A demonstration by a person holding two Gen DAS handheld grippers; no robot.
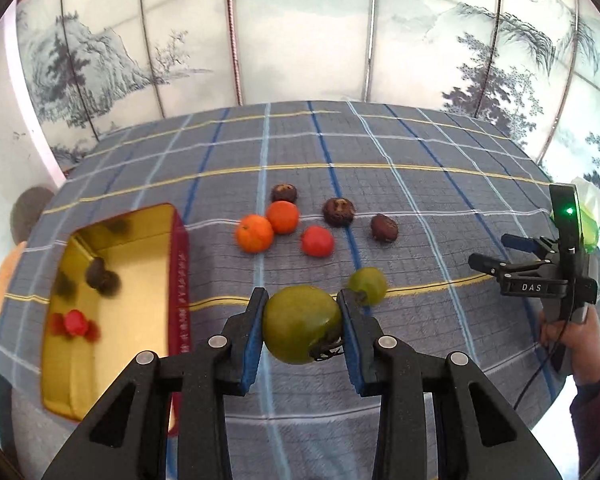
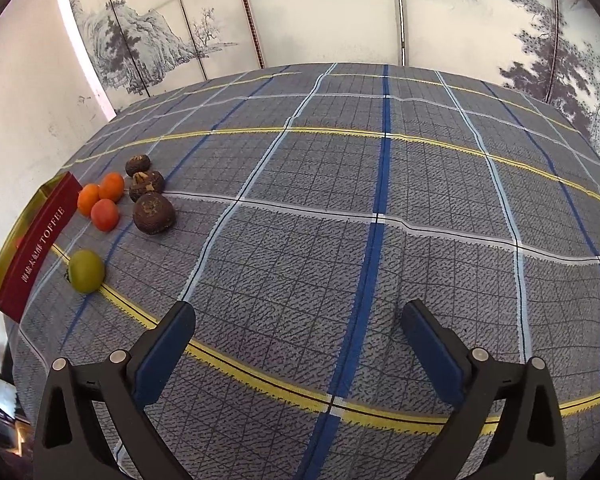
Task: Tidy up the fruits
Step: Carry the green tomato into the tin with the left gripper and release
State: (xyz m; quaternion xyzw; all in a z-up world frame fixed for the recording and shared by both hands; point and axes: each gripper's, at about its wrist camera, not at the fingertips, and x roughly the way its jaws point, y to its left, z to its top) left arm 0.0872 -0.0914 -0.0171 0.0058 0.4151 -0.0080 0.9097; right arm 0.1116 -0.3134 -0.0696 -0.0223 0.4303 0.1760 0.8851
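Note:
My left gripper (image 1: 302, 300) is shut on a large green fruit (image 1: 300, 322), held above the plaid cloth. A smaller green fruit (image 1: 367, 285) (image 2: 86, 271) lies just beyond it. Further back lie two oranges (image 1: 254, 233) (image 2: 112, 187), a red fruit (image 1: 317, 241) (image 2: 105, 214) and three dark brown fruits (image 1: 339, 211) (image 2: 154, 213). A gold-lined red tin (image 1: 179, 280) (image 2: 40, 244) at the left holds a red fruit (image 1: 75, 322) and dark fruits (image 1: 102, 278). My right gripper (image 2: 300, 312) (image 1: 488, 252) is open and empty over bare cloth, to the right of the fruits.
A grey plaid cloth (image 2: 380, 200) covers the round table, whose edge curves close behind the fruits. A painted folding screen (image 1: 300, 40) stands behind. A green packet with tissue (image 1: 590, 216) sits at the far right, and a person's hand (image 1: 572, 332) holds the right gripper.

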